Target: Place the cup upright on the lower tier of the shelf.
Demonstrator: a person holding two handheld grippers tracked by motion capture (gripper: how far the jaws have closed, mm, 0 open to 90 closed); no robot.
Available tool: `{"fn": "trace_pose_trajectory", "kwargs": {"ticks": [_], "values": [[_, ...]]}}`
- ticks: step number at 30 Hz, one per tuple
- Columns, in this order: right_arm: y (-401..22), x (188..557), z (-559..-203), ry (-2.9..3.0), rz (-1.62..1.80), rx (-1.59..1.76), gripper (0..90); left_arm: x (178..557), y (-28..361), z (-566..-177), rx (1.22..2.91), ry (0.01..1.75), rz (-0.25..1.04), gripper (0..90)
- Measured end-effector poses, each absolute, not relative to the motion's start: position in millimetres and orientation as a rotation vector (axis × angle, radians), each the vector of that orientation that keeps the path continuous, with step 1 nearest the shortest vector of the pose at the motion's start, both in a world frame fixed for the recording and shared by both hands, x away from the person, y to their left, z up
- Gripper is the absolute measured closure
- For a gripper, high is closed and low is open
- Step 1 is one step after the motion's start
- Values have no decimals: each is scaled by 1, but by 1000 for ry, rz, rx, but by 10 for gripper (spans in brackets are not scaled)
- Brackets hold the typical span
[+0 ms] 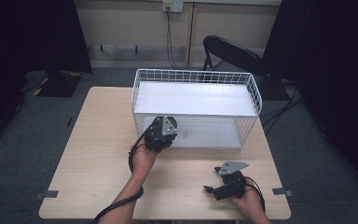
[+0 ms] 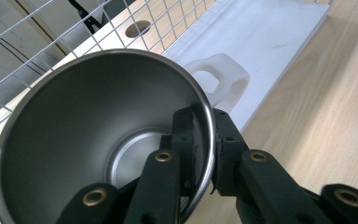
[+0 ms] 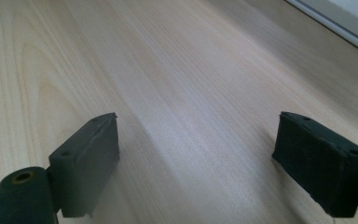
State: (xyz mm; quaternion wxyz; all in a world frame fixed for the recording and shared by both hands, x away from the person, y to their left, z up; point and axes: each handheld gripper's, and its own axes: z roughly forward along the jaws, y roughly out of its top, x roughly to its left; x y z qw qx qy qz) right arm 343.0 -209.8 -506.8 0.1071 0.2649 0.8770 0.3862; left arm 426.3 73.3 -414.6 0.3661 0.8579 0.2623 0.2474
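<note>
The left hand-held gripper (image 2: 204,154) is clamped on the rim of a shiny round metal cup with a white plastic handle (image 2: 98,140): one jaw sits inside the cup and one outside, pinching the thin wall. The cup is held at the near left side of a white wire basket with a flat white shelf (image 1: 256,95), at the far middle of the light wooden table (image 1: 98,154). The picking up looks done. Putting the cup in the basket and letting go is probably left. The cup is empty, smooth and grey inside, and it is tipped. The right hand-held gripper (image 3: 196,158) rests near the right edge of the table, jaws wide apart, holding nothing.
</note>
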Motion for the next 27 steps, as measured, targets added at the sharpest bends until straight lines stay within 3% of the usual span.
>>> {"fn": "trace_pose_trajectory", "kwargs": {"ticks": [27], "values": [[-210,343,-507,2583,1136,783,130,432,67,-421,2211,690,654,823]]}}
